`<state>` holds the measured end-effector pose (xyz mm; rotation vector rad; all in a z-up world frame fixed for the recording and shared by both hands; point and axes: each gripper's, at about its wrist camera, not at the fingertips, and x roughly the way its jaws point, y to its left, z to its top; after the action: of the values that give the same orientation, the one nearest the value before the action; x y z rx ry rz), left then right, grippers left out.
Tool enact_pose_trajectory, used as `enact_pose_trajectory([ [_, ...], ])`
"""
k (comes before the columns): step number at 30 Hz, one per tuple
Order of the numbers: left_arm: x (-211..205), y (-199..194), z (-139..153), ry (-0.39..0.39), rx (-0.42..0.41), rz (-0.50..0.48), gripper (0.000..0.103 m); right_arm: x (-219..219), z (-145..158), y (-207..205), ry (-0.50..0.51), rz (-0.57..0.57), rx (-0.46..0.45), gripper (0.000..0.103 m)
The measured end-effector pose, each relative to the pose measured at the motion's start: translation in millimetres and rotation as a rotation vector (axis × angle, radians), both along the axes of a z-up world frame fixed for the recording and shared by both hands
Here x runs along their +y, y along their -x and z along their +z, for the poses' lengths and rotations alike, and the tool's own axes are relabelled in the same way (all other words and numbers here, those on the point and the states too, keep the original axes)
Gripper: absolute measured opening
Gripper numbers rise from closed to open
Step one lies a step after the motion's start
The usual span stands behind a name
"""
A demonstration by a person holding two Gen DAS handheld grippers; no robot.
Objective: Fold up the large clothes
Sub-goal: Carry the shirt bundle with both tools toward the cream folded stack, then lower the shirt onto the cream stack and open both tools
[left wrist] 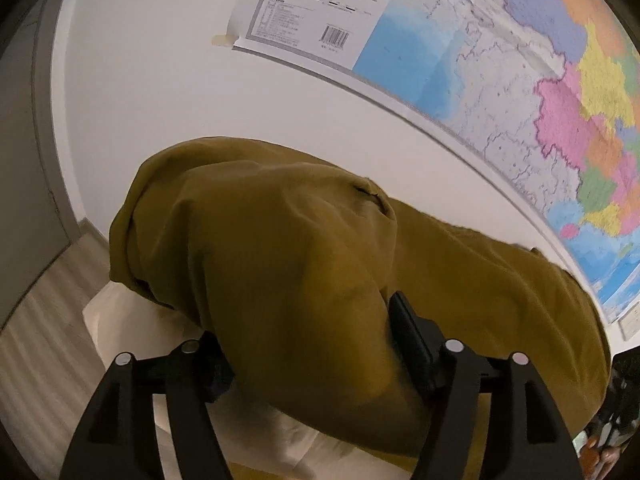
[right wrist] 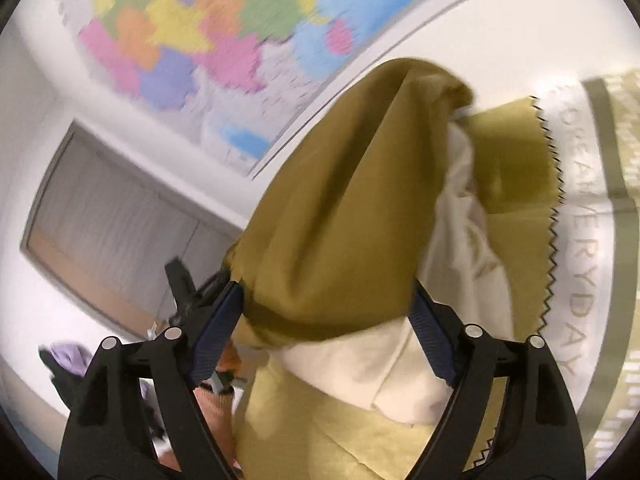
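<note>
A mustard-olive garment (left wrist: 280,248) lies bunched on a white cloth (left wrist: 132,320). One thick fold of it runs back between the fingers of my left gripper (left wrist: 308,340). Those jaws stand wide and open, and the fabric hides the left fingertip. In the right wrist view the same garment (right wrist: 340,200) rises as a tall fold between the blue pads (right wrist: 218,332) of my right gripper (right wrist: 324,308). This gripper is open too, its jaws spread with the cloth loose between them. A white layer (right wrist: 360,368) shows under the fold.
A coloured map (left wrist: 520,80) hangs on the white wall behind. A mustard cover with a zigzag edge and lettering (right wrist: 576,280) lies to the right. A grey door (right wrist: 112,232), purple cloth (right wrist: 72,360) and a person's hand (right wrist: 216,404) are at the left. Wooden floor (left wrist: 48,300) shows below.
</note>
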<state>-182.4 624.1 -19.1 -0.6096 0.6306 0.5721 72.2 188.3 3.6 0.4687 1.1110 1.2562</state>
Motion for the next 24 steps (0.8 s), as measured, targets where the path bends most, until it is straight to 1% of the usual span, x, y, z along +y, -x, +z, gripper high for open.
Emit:
enact_pose_trajectory([
  [1,-0.3,2.2,1.1,-0.013,0.018,0.008,0.070,-1.9,0.5,-1.0,0.006,0.008,-0.006,0.050],
  [2,-3.2,1.7,2.6,-0.028,0.030,0.015,0.071,-2.3,2.8,-0.1,0.017,0.013,-0.022,0.040],
  [4,-9.2,4.2,5.9,-0.067,0.067,0.034,0.075,-2.7,9.4,8.7,0.042,0.030,-0.084,0.034],
  [5,-13.4,9.4,8.1,-0.088,0.079,0.047,0.076,-8.4,6.7,13.5,0.055,0.037,-0.095,0.033],
  [6,-20.0,12.9,11.3,-0.118,0.088,0.059,0.081,-3.9,-4.4,19.0,0.063,0.045,-0.056,0.033],
  [7,-25.0,15.9,13.8,-0.146,0.104,0.076,0.085,-4.0,-17.8,19.9,0.099,0.058,0.003,0.033],
  [8,-32.7,19.5,17.7,-0.188,0.119,0.105,0.088,-6.7,-28.2,17.2,0.126,0.058,0.041,0.034],
  [9,-38.0,23.0,20.3,-0.213,0.119,0.122,0.088,0.1,-30.2,15.7,0.128,0.052,0.051,0.036],
  [10,-46.6,28.6,24.9,-0.247,0.125,0.152,0.088,-1.4,-28.6,16.4,0.129,0.042,0.043,0.042],
  [11,-51.7,33.6,28.0,-0.259,0.121,0.168,0.088,-3.1,-25.1,19.3,0.136,0.033,0.025,0.047],
  [12,-58.6,40.9,32.7,-0.270,0.095,0.169,0.088,-6.0,-17.8,22.8,0.145,0.027,-0.019,0.048],
  [15,-76.8,54.8,45.6,-0.302,0.033,0.133,0.088,-16.0,2.7,32.4,0.174,-0.002,-0.130,0.059],
  [17,-92.1,57.7,55.4,-0.323,0.002,0.063,0.088,-22.7,19.5,40.0,0.210,-0.044,-0.229,0.063],
  [19,-101.9,54.1,61.2,-0.313,-0.032,-0.021,0.088,-24.9,38.0,47.4,0.231,-0.091,-0.332,0.068],
  [20,-106.0,51.2,62.4,-0.306,-0.040,-0.051,0.088,-28.1,41.1,48.7,0.242,-0.122,-0.372,0.068],
  [21,-110.2,45.0,62.8,-0.296,-0.042,-0.085,0.088,-33.8,49.2,53.9,0.254,-0.154,-0.431,0.069],
  [22,-111.6,38.7,61.8,-0.292,-0.042,-0.099,0.088,-34.0,54.9,57.6,0.255,-0.160,-0.473,0.070],
  [24,-113.8,29.1,58.9,-0.305,-0.030,-0.109,0.088,-19.5,68.4,69.4,0.242,-0.134,-0.575,0.078],
])
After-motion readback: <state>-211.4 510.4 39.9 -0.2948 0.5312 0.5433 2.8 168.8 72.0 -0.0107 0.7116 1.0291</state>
